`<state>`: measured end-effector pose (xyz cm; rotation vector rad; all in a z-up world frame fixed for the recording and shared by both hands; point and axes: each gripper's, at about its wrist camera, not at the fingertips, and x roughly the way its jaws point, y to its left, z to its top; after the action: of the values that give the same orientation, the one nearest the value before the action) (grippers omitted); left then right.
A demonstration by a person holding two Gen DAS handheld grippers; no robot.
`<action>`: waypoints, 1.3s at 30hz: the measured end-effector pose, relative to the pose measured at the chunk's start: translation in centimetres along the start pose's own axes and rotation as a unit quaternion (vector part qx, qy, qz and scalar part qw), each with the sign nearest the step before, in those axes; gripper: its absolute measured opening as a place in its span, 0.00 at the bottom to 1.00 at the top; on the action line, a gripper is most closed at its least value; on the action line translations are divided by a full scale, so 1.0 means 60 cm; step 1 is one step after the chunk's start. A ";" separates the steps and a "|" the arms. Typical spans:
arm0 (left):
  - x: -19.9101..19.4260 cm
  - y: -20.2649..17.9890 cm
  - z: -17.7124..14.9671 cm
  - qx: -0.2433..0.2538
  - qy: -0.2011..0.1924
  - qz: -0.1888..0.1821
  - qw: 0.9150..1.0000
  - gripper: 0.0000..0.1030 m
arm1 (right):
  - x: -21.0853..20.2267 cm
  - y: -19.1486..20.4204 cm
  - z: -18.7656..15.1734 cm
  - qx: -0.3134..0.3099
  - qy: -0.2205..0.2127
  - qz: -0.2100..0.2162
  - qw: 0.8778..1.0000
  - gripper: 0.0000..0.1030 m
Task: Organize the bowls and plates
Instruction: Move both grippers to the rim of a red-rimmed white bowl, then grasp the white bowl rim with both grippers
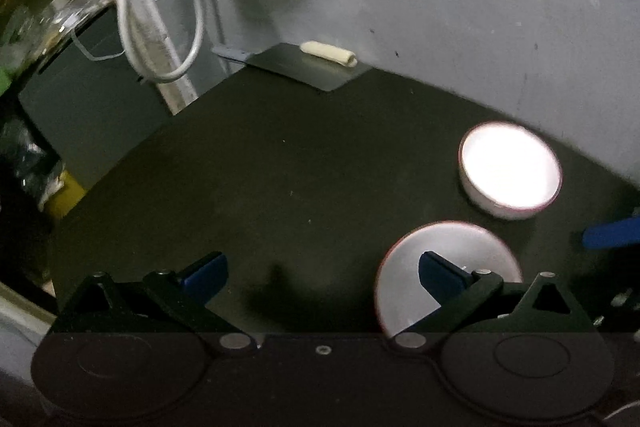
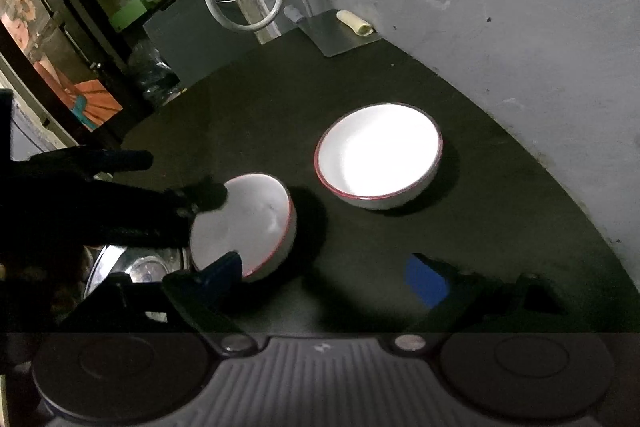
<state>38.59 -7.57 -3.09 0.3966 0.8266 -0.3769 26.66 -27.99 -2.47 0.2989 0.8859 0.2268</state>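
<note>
Two bowls (image 2: 378, 155) (image 2: 248, 223) sit unstacked ahead of both grippers (image 1: 322, 273) (image 2: 324, 275), whose jaws gape empty, so sorting remains undone.

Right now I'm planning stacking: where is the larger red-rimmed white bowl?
In the right wrist view, the larger red-rimmed white bowl sits mid-table, right of the smaller bowl.

Left gripper (image 1: 322, 273): matte black body, two round housings at the base, black linkage arms on silver pivot pins, one small centre screw, blue finger pads (image 1: 206, 273). Right gripper (image 2: 326, 277): same black linkage and silver pins, blue pads (image 2: 426, 281), grey ribbed centre panel with a small pale mark.
</note>
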 end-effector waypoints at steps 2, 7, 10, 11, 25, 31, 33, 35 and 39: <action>0.012 0.000 -0.001 0.018 0.003 -0.006 1.000 0.95 | 0.006 0.003 0.004 -0.002 0.000 0.000 1.000 0.88; 0.033 0.006 -0.003 0.042 0.011 -0.019 0.999 0.91 | 0.021 0.015 0.016 -0.009 -0.001 0.001 1.000 0.85; 0.038 0.011 -0.004 0.051 0.009 -0.038 0.998 0.91 | 0.025 0.021 0.017 -0.014 0.002 -0.002 1.000 0.82; 0.040 0.011 -0.005 0.056 0.008 -0.044 0.997 0.91 | 0.027 0.022 0.018 -0.016 0.004 -0.005 1.000 0.81; 0.030 0.001 -0.005 0.067 0.007 -0.099 0.993 0.51 | 0.049 0.033 0.017 -0.019 0.025 0.002 0.999 0.38; 0.025 -0.005 -0.004 0.044 0.018 -0.121 0.991 0.21 | 0.055 0.030 0.020 -0.003 0.032 0.020 0.999 0.25; 0.023 -0.009 -0.005 0.036 0.023 -0.124 0.991 0.16 | 0.057 0.026 0.021 0.005 0.033 0.027 0.999 0.22; 0.022 -0.011 -0.005 0.026 0.026 -0.117 0.992 0.16 | 0.058 0.023 0.022 0.013 0.034 0.032 0.999 0.21; 0.015 -0.010 -0.004 -0.011 0.033 -0.108 0.994 0.12 | 0.060 0.017 0.022 0.026 0.034 0.032 0.999 0.19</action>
<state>38.72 -8.09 -4.07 0.3003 0.9401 -0.5584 29.83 -26.09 -3.95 0.3693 0.9510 0.2751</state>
